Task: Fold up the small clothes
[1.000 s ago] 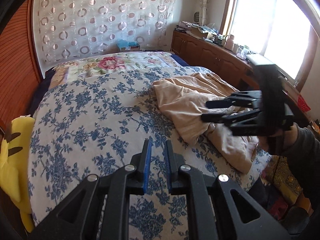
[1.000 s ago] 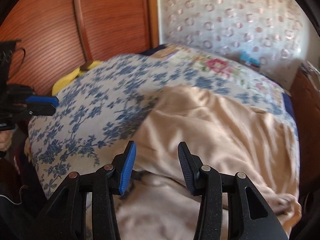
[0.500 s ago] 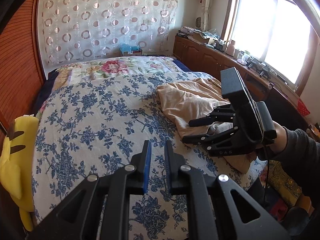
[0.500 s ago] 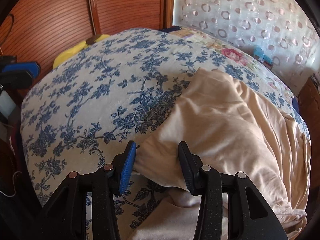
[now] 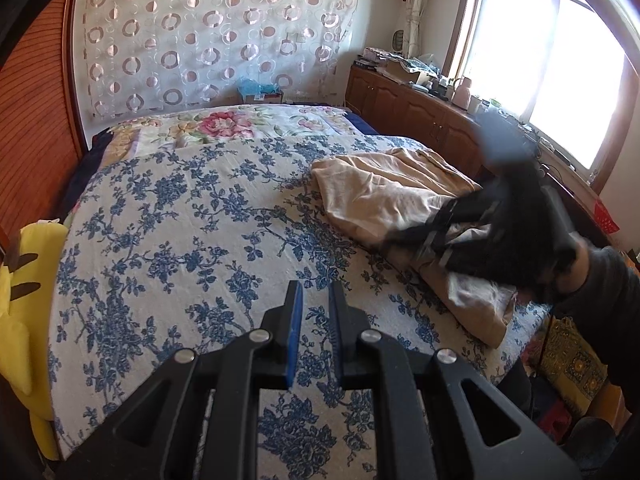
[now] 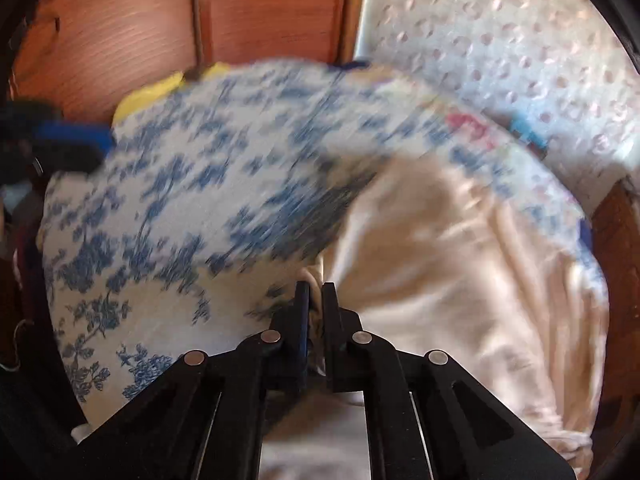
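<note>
One right hand-held gripper point(image 6: 314, 300) pinches the beige garment's point(image 6: 460, 272) edge.

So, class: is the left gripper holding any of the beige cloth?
No, the left gripper hangs over the bedspread, with the beige cloth apart.

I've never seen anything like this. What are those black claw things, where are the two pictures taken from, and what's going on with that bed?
No robot here: a person holds a hand-held clamp tool in each hand, each with a camera looking along its two fingers.

The sharp picture is from the left gripper, which hovers over the blue-flowered bedspread, its fingers slightly apart and holding nothing. It also shows the other tool on the right, blurred by motion.

The blurred picture is from the right gripper. Its fingers are closed on the edge of the beige garment, the crumpled cloth lying on the bed, which is to be folded.

A yellow plush toy sits at the bed's edge.
</note>
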Available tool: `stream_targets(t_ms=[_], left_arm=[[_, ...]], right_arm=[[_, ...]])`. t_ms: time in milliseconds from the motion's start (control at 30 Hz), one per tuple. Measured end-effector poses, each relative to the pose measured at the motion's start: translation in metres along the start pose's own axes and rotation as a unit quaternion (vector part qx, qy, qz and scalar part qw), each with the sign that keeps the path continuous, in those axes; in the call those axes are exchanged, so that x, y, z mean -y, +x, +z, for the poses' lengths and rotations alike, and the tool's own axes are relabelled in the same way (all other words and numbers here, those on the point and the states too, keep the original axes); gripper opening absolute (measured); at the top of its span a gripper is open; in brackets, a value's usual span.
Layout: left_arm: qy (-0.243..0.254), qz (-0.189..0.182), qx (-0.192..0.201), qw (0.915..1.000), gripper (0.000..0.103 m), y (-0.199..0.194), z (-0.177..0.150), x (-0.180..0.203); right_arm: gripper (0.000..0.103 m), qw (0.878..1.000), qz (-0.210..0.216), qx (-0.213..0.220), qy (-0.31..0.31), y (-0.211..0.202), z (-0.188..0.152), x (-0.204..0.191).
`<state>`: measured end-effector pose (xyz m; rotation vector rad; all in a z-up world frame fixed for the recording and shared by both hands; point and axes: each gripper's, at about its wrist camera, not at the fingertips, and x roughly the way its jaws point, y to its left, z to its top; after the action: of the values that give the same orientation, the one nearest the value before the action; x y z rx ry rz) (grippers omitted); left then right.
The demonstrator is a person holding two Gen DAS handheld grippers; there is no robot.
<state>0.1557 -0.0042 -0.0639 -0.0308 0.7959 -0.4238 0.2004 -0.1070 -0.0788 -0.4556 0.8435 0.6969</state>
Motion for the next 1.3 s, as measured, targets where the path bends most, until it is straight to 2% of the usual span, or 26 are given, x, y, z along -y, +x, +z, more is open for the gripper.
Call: stream_targets(t_ms=[100,267,400,467,567,633,667,733,767,800,900,1067,1200,1300], left_arm=[[-0.001,-0.008,-0.004,1.0,0.01,0.01,0.002,0.002],[0.0,-0.016,-0.012,0.9998,0.01,0.026,0.009,0.01],[0.002,-0.021,-0.017,0.9996,0.01,0.037,0.014,0.017],[0.004,-0.022,-0.02,0.9996,0.01,0.041,0.016,0.023],[0.008,-0.025,-0.023,0.9994,0.01,0.046,0.016,0.029],[0.012,-0.025,-0.025,0.9993,0.01,0.048,0.016,0.035],[0.014,-0.026,-0.025,0.9992,0.01,0.049,0.016,0.038],[0.017,-0.031,-0.025,0.999,0.01,0.051,0.016,0.045],[0.019,-0.034,-0.025,0.9989,0.01,0.052,0.016,0.049],[0.02,-0.037,-0.024,0.9988,0.01,0.052,0.017,0.054],[0.027,-0.047,-0.021,0.9983,0.01,0.053,0.016,0.067],[0.039,-0.057,-0.019,0.9974,0.01,0.056,0.012,0.089],[0.038,-0.059,-0.023,0.9973,0.01,0.057,0.009,0.098],[0.039,-0.064,-0.028,0.9968,0.01,0.059,0.006,0.104]], right_arm=[[0.003,0.998,-0.022,0.046,0.032,-0.036,0.012,0.04],[0.003,0.991,-0.093,0.067,0.074,-0.074,0.024,0.133],[0.002,0.98,-0.164,0.036,0.105,-0.068,0.024,0.212],[0.003,0.971,-0.201,0.016,0.132,-0.057,0.017,0.248],[0.003,0.961,-0.222,-0.017,0.164,-0.04,0.002,0.285],[0.004,0.952,-0.244,-0.017,0.183,-0.038,-0.009,0.293],[0.005,0.948,-0.253,-0.015,0.191,-0.039,-0.013,0.294],[0.015,0.947,-0.246,-0.001,0.209,-0.048,-0.022,0.293],[0.027,0.946,-0.244,0.004,0.213,-0.054,-0.027,0.292],[0.033,0.946,-0.241,0.012,0.216,-0.062,-0.034,0.283],[0.034,0.954,-0.213,0.037,0.209,-0.085,-0.054,0.252],[0.034,0.967,-0.158,0.043,0.193,-0.118,-0.098,0.173],[0.034,0.971,-0.122,0.035,0.202,-0.124,-0.127,0.126],[0.036,0.972,-0.108,0.028,0.205,-0.116,-0.138,0.107]])
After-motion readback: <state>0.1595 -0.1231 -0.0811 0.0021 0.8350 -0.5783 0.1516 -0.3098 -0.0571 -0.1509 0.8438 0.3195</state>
